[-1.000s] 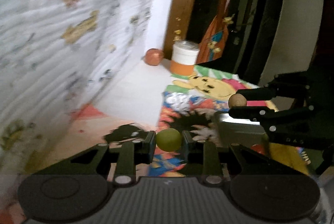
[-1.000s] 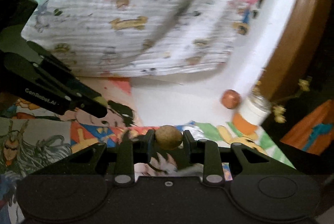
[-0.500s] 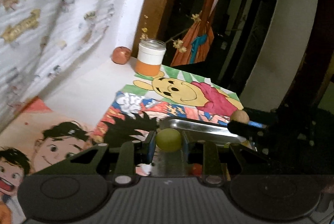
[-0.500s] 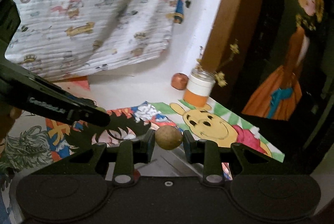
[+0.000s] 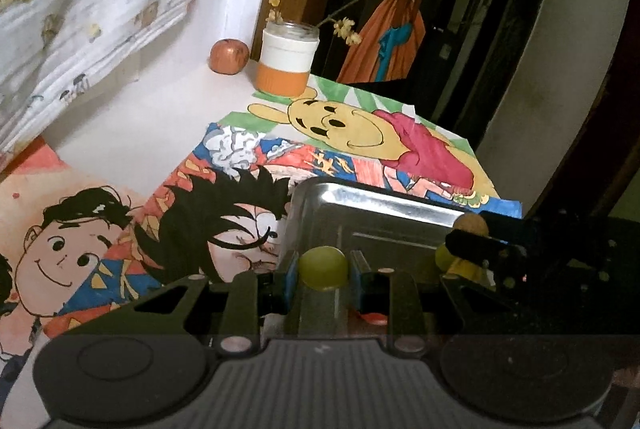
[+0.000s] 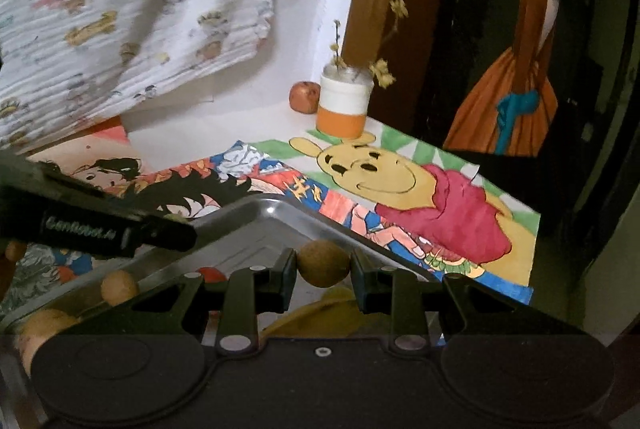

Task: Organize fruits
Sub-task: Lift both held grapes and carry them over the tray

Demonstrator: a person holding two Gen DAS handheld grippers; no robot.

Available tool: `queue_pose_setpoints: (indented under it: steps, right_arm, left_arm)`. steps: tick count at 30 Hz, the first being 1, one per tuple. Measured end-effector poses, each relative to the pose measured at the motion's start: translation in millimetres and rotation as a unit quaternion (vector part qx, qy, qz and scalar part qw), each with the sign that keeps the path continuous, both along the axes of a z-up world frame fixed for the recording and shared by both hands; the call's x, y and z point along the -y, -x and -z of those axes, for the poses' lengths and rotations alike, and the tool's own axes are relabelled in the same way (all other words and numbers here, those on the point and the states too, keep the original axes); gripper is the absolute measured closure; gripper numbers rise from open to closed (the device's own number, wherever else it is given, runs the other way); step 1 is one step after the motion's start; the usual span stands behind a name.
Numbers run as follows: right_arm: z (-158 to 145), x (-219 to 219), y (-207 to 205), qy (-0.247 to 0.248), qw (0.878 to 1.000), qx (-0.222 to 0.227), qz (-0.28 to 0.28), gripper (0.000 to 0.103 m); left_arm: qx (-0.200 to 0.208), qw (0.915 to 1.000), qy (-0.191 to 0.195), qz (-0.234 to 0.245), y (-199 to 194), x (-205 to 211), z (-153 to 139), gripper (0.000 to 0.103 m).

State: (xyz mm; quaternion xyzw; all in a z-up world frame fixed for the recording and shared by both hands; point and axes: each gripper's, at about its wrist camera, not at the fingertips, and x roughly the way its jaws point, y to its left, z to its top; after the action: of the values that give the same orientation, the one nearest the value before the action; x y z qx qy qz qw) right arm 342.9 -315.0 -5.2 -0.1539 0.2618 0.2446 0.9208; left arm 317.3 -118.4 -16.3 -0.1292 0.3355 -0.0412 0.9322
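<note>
Hovering now over the steel tray (image 5: 384, 207), both tools have come in from beside it a second ago. Left gripper (image 5: 324, 267): jaws pinching a green fruit (image 5: 324, 266) above the tray's near end. Right gripper (image 6: 323, 264): jaws pinching a brown fruit (image 6: 323, 263) above the tray's far rim. Red apple (image 5: 229, 56): unmoved beside the orange-and-white jar (image 5: 289, 61) on the worktop (image 5: 132, 117).

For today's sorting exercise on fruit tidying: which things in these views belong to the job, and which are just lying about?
Part of the job:
green fruit in the left hand-held gripper
brown fruit in the right hand-held gripper
metal tray
small brown fruit in the tray

Just lying about:
orange-and-white jar
cartoon drawings
printed cloth
</note>
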Motion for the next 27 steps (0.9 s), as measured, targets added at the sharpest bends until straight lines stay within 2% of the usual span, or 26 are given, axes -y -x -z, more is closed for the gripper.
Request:
queue_pose_setpoints:
  steps: [13, 27]
  right_arm:
    - [3, -21, -34, 0.025, 0.999, -0.043, -0.021, 0.072]
    - [14, -23, -42, 0.031, 0.997, -0.066, -0.013, 0.072]
  left_arm:
    - [-0.019, 0.9998, -0.003, 0.008, -9, 6, 8, 0.073]
    - [-0.024, 0.9996, 0.003, 0.016, -11, 5, 11, 0.073]
